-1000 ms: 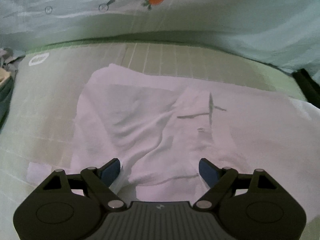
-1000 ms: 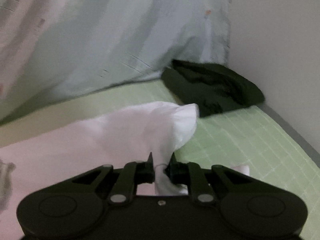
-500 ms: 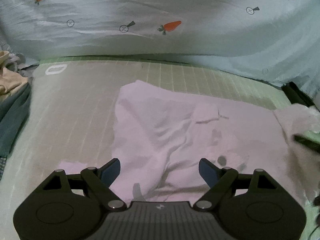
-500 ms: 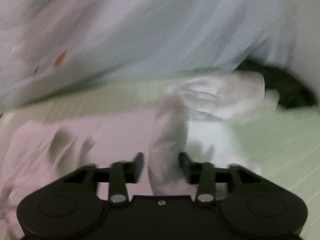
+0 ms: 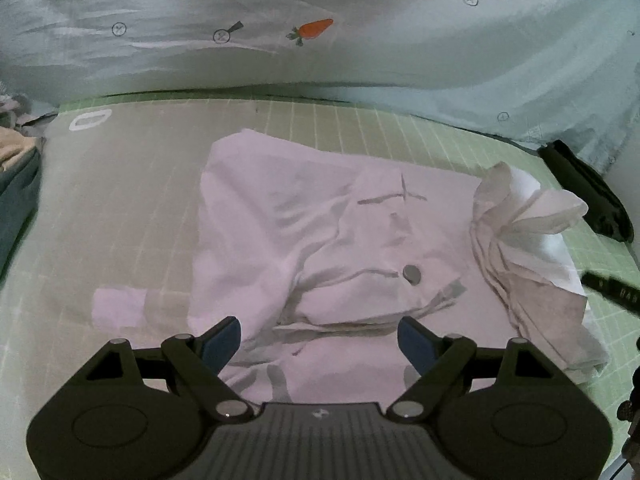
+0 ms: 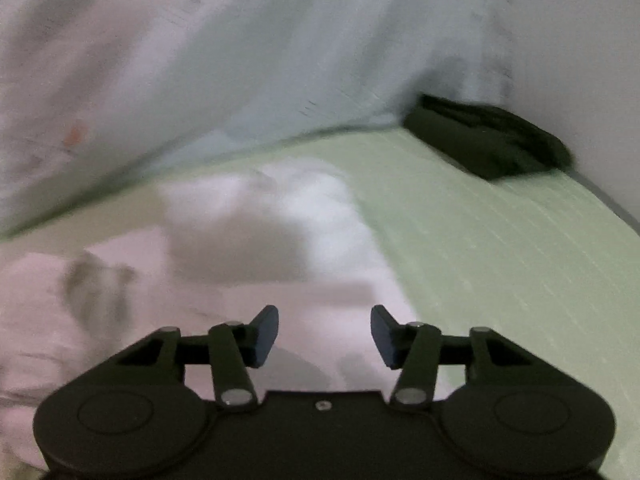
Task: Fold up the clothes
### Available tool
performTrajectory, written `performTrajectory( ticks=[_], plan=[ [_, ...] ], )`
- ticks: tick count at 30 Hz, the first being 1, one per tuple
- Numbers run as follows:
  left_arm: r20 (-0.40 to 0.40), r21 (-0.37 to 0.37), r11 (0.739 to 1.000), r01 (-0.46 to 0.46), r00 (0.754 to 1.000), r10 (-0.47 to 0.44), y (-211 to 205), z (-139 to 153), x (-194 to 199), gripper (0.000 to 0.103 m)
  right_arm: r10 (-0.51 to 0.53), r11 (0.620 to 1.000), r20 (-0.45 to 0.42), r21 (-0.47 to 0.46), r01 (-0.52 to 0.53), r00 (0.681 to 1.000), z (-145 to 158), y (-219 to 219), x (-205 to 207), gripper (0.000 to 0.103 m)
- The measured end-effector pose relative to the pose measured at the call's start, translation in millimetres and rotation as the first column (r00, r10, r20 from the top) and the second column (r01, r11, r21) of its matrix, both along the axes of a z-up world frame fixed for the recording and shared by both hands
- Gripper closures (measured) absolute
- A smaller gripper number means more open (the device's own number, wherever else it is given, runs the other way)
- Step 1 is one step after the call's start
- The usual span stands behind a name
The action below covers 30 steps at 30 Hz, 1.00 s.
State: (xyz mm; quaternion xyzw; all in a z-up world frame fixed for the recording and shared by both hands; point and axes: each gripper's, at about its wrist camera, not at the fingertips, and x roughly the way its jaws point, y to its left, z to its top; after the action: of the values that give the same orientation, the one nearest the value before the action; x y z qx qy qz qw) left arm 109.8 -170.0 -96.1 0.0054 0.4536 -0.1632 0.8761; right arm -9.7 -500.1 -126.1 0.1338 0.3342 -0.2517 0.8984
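Both grippers empty — left gripper (image 5: 320,340) wide, right gripper (image 6: 325,336) opening (view blurred); probably regrip white garment (image 5: 320,240) by its bunched edge.

Bed (image 5: 132,208): pale green sheet, white grid lines. White garment (image 5: 320,248) crumpled at centre, lying flat on sheet, one part bunched up at right side. Dark folded cloth (image 6: 488,140) near far right corner, apart from white garment. Light quilt (image 5: 320,52) with carrot print heaped along far edge. Teal and beige clothes (image 5: 16,184) at left edge. Small white patch (image 5: 120,306) on sheet just beside garment's left side.
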Motion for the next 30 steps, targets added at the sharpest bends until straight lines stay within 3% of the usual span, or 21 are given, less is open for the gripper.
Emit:
performTrajectory(
  ticks=[3, 6, 9, 10, 12, 15, 17, 22, 27, 30],
  plan=[
    [-0.003, 0.002, 1.000, -0.017, 1.000, 0.017, 0.3, -0.5, -1.1, 0.018, -0.009, 0.998, -0.038, 0.068, 0.011, 0.999, -19.6, -8.4, -3.7, 0.054],
    [-0.010, 0.006, 1.000, -0.030, 0.999, 0.030, -0.7, -2.5, -0.2, 0.018, 0.124, 0.985, -0.050, 0.128, -0.117, 0.991, -31.5, 14.2, -1.5, 0.056],
    [-0.013, 0.014, 0.999, -0.032, 0.999, 0.032, -4.7, -3.5, 2.2, 0.018, 0.308, 0.951, -0.100, 0.059, -0.304, 0.946, -36.4, 56.3, 7.9, 0.060],
    [-0.013, 0.016, 0.999, -0.031, 0.999, 0.032, -6.4, -3.5, 3.0, 0.018, 0.341, 0.939, -0.132, -0.002, -0.344, 0.931, -35.6, 69.0, 9.4, 0.066],
    [-0.009, 0.022, 0.999, -0.027, 1.000, 0.027, -9.6, -3.7, 4.2, 0.017, 0.375, 0.919, -0.159, -0.062, -0.389, 0.913, -32.4, 73.3, 13.2, 0.065],
    [-0.009, 0.032, 0.999, -0.025, 1.000, 0.025, -13.2, -6.3, 7.3, 0.017, 0.306, 0.952, -0.035, 0.022, -0.306, 0.951, -19.3, 44.7, 9.7, 0.058],
    [-0.015, 0.039, 0.999, -0.032, 0.999, 0.033, -15.4, -9.0, 12.4, 0.017, 0.240, 0.971, -0.008, 0.016, -0.240, 0.971, -11.5, 29.2, 14.0, 0.057],
    [-0.023, 0.045, 0.997, -0.070, 0.997, 0.071, -14.7, -15.4, 32.3, 0.017, 0.130, 0.991, -0.042, -0.023, -0.131, 0.991, -10.6, -10.5, 37.1, 0.057],
    [-0.016, 0.065, 0.992, -0.108, 0.994, 0.109, -14.5, -19.3, 59.9, 0.017, 0.198, 0.980, -0.095, -0.008, -0.200, 0.976, -23.8, -33.2, 87.6, 0.057],
    [-0.018, 0.078, 0.988, -0.131, 0.991, 0.133, -11.7, -20.9, 74.0, 0.017, 0.248, 0.968, -0.107, -0.015, -0.251, 0.963, -25.1, -44.2, 138.9, 0.057]
  ],
)
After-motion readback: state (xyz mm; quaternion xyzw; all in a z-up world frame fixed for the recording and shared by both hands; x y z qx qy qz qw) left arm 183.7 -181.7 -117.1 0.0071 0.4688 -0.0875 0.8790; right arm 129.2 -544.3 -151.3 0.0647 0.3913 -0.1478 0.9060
